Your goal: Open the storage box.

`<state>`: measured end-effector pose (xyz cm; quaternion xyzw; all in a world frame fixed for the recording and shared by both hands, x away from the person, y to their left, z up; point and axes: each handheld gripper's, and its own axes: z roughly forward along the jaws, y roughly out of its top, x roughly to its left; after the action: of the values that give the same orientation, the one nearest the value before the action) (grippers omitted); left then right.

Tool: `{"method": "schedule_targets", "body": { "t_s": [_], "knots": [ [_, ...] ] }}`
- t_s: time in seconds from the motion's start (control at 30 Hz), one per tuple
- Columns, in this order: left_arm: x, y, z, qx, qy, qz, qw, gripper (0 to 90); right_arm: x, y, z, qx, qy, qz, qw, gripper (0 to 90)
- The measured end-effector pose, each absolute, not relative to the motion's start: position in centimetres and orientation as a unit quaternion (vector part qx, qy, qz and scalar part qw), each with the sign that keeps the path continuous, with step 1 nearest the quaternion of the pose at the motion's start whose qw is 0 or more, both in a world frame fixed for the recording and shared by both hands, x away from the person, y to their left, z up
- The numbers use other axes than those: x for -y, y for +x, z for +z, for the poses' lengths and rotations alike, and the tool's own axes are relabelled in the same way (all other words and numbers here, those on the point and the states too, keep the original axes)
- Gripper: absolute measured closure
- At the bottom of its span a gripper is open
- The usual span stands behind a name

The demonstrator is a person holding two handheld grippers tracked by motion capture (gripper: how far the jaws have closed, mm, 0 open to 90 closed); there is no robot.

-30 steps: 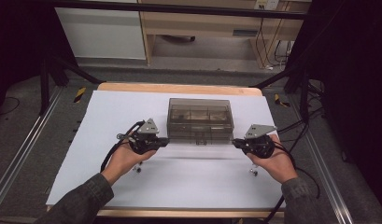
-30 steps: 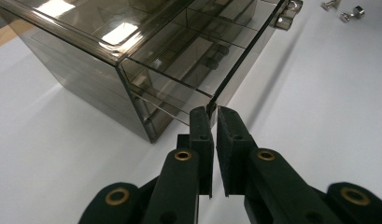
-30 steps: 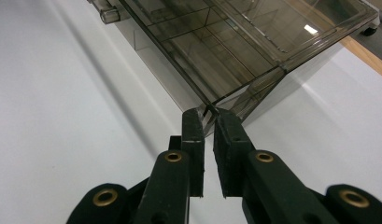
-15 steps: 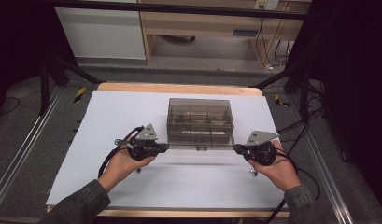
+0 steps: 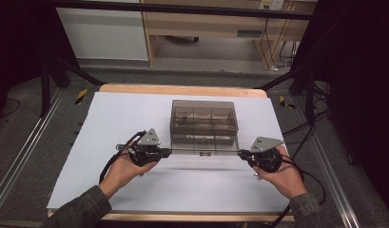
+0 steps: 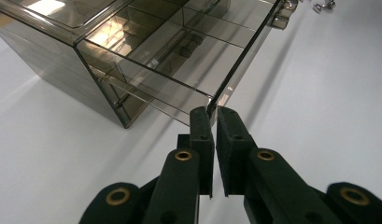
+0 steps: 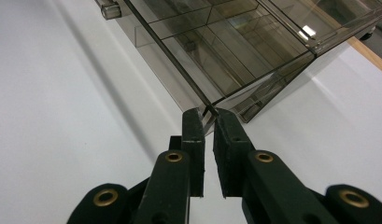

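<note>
The lid [image 5: 205,151] of the smoky compartment box [image 5: 204,121] at mid-table runs crosswise between both hands, the left gripper [image 6: 212,112] and right gripper [image 7: 208,113] each nearly closed, pinching an opposite front corner (neither nearer), the box just beyond their tips.

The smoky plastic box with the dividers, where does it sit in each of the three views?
High view: the box sits at table centre, between the two tools.
Left gripper view: box at upper left, lid corner pinched.
Right gripper view: box at upper right.
Shared landmark: the lid's thin front edge.
</note>
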<state>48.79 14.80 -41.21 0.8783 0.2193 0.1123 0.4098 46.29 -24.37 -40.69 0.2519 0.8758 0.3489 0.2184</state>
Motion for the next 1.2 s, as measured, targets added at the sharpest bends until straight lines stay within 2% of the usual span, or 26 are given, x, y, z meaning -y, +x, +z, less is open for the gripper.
{"method": "schedule_targets", "body": {
  "t_s": [0.73,0.83,0.97,1.07,1.2],
  "knots": [
    [-14.9,48.8,-41.9,-0.224,0.874,0.108,0.418,84.2,24.3,46.3,-41.3,-0.876,0.255,0.346,0.22,83.1],
    [-15.0,48.7,-41.9,-0.224,0.873,0.118,0.417,79.1,24.3,46.3,-41.4,-0.874,0.259,0.348,0.22,73.1],
    [-15.6,48.5,-42.1,-0.222,0.876,0.138,0.405,67.2,24.4,45.9,-41.1,-0.859,0.286,0.359,0.226,52.6],
    [-16.5,48.6,-42.2,-0.225,0.878,0.143,0.397,59.2,24.5,45.2,-41.0,-0.845,0.311,0.357,0.247,36.3],
    [-17.6,48.8,-42.3,-0.211,0.884,0.16,0.386,41.7,24.4,44.0,-41.4,-0.833,0.345,0.343,0.263,21.0]
  ]
}}
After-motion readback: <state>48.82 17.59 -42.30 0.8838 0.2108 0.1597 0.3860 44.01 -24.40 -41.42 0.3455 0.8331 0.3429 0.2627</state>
